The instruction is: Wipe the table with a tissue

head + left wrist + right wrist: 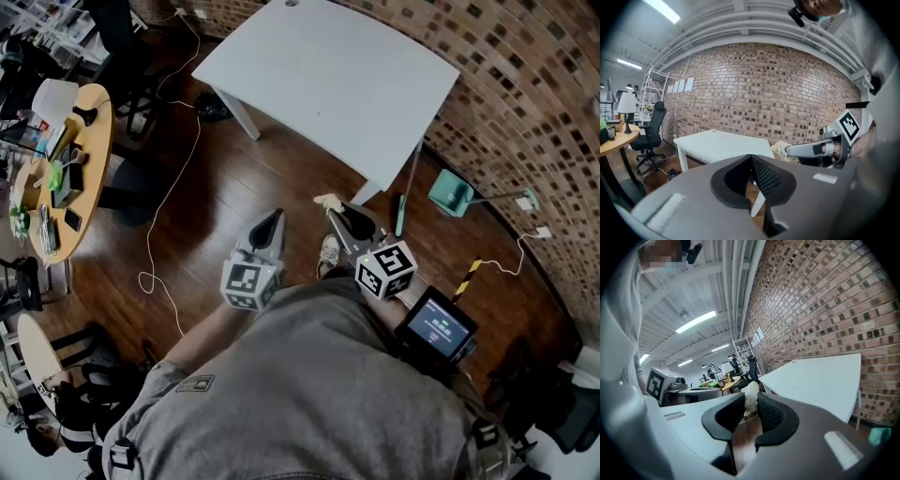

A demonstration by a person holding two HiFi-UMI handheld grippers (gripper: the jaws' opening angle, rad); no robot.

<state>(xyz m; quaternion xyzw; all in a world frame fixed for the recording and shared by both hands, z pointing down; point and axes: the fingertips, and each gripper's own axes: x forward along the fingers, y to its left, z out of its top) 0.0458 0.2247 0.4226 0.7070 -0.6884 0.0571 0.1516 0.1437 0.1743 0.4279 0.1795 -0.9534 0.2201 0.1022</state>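
A crumpled cream tissue (750, 395) sticks out between the tips of my right gripper (751, 401), which is shut on it. From the head view the tissue (327, 201) shows at the tip of the right gripper (339, 212), short of the white table (328, 80). In the left gripper view the tissue (779, 150) and right gripper (788, 150) appear to the right of the white table (724, 144). My left gripper (272, 221) hangs over the wooden floor beside the right one, jaws together with nothing in them (751, 159).
A round wooden desk (94, 141) with clutter stands at left, with a black office chair (650, 131) near it. A white cable (164, 202) trails across the floor. A teal dustpan (451, 193) lies by the curved brick wall (525, 103). My shoe (329, 255) is below the grippers.
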